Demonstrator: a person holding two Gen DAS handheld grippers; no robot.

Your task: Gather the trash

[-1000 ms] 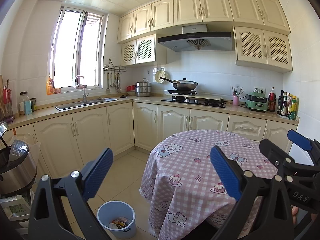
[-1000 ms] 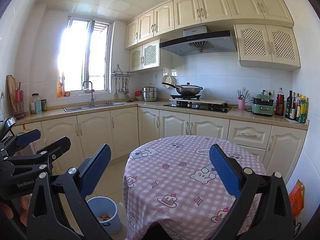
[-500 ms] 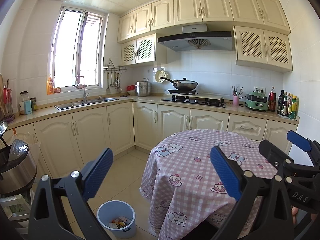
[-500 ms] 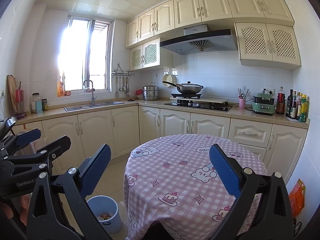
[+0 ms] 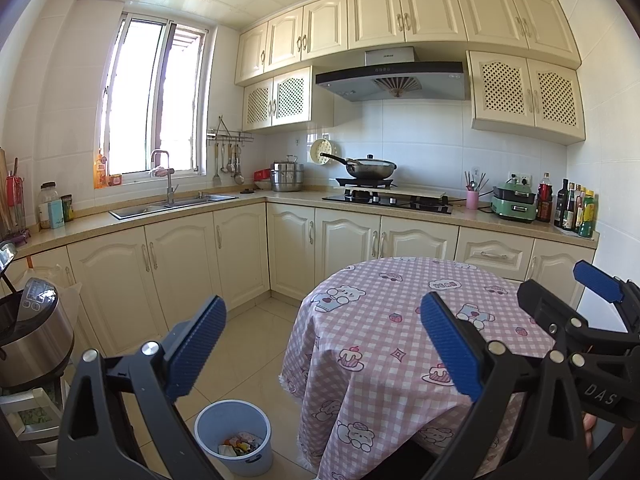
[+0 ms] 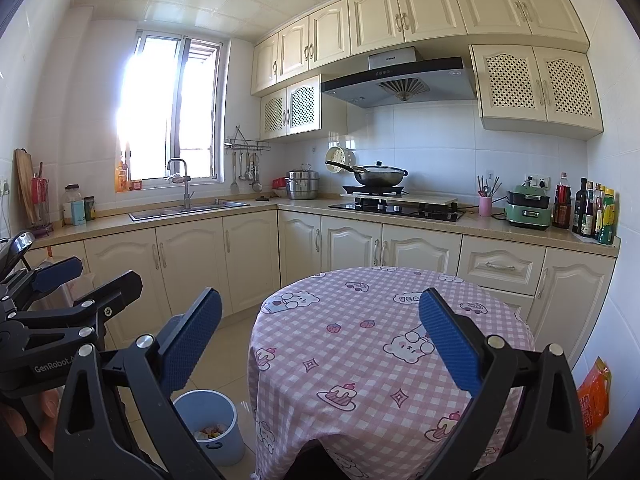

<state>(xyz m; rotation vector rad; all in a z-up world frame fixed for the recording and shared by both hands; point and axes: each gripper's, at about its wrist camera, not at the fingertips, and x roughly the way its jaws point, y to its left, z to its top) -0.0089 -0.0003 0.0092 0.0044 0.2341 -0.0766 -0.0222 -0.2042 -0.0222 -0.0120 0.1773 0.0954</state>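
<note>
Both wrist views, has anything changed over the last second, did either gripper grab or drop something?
Nothing visibly changed. The left gripper and right gripper remain open and empty above the round table's pink checked tablecloth, and the pale blue plastic trash bin stays on the floor with scraps inside.

The trash (image 5: pixel 239 445) in the bin (image 5: pixel 233 416) is too small to identify.

A round table (image 5: pixel 384 360) wears a pink checked cloth; beside it, a trash-filled bin (image 5: pixel 234 436) stands on the tiled floor (image 5: pixel 244 344).
</note>
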